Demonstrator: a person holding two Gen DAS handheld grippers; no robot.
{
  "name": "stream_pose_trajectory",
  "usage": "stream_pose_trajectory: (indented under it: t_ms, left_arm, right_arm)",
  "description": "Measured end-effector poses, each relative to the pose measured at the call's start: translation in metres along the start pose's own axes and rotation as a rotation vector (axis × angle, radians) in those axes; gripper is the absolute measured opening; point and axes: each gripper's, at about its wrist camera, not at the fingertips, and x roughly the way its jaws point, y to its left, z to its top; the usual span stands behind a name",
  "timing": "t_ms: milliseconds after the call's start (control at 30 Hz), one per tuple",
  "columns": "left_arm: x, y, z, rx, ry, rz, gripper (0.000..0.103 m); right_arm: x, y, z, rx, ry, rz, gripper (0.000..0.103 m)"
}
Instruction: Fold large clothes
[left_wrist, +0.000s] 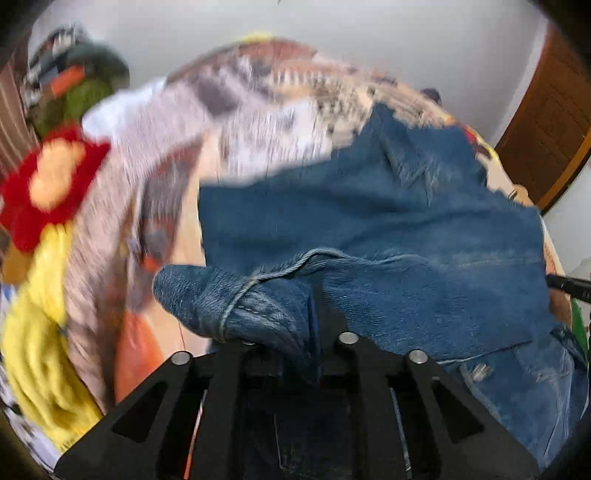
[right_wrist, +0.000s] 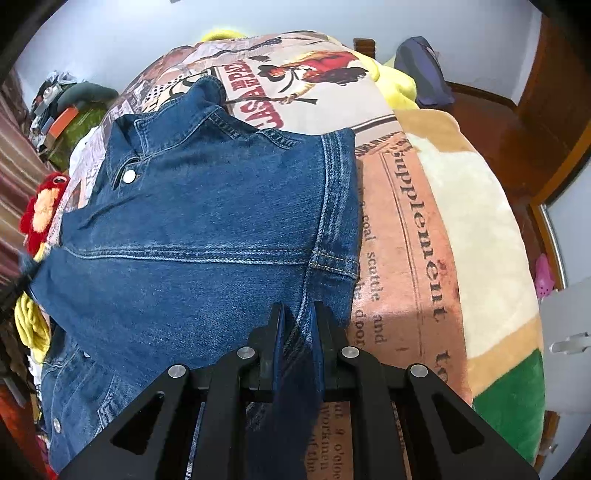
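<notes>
The denim jacket (right_wrist: 207, 229) lies spread on a bed, over a printed sheet (right_wrist: 402, 229) with newspaper-style lettering. Its collar points away from the right camera, and a snap button (right_wrist: 129, 176) shows near the collar.

The right hand-held gripper (right_wrist: 297, 332) is clenched on a fold of denim at the jacket's near right edge, just below the sleeve seam; the cloth runs up between its two fingers and back toward the camera.

The left hand-held gripper (left_wrist: 291, 332) grasps a bunched, stitched edge of the jacket (left_wrist: 369, 229), which humps over its fingers and hides their tips. The rest of the denim stretches away ahead and to the right of it. This view is blurred.

A red and yellow plush toy (left_wrist: 48, 184) lies at the bed's left side, and a cream blanket (right_wrist: 476, 236) on the right.
</notes>
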Motion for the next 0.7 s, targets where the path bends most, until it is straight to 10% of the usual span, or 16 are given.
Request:
stream_pose_trajectory:
  t_ms: [333,400,500,567,633,700]
  left_arm:
    - [-0.006,0.018,-0.029,-0.016,0.05,-0.072,0.032]
    - [-0.012,0.029,-0.036,-0.019,0.032,0.037,0.072]
    - [-0.02,0.049,-0.05,-0.044,0.014,0.091,0.082]
    - [-0.021,0.062,-0.057,-0.092,0.036,0.039,0.083]
    - [-0.025,0.067,-0.061,-0.109,0.038,0.029,0.083]
    - [-0.03,0.065,-0.062,-0.089,0.028,0.053,0.083]
  right_arm:
    - [0.007,0.014,-0.009,-0.115,-0.028,-0.074,0.01]
    - [0.007,0.015,-0.011,-0.14,-0.033,-0.084,0.01]
    - [0.007,0.017,-0.015,-0.188,-0.039,-0.101,0.013]
    - [0.006,0.018,-0.019,-0.211,-0.042,-0.13,0.028]
    - [0.006,0.016,-0.022,-0.217,-0.067,-0.285,0.093]
    - [0.007,0.011,-0.024,-0.219,-0.086,-0.353,0.099]
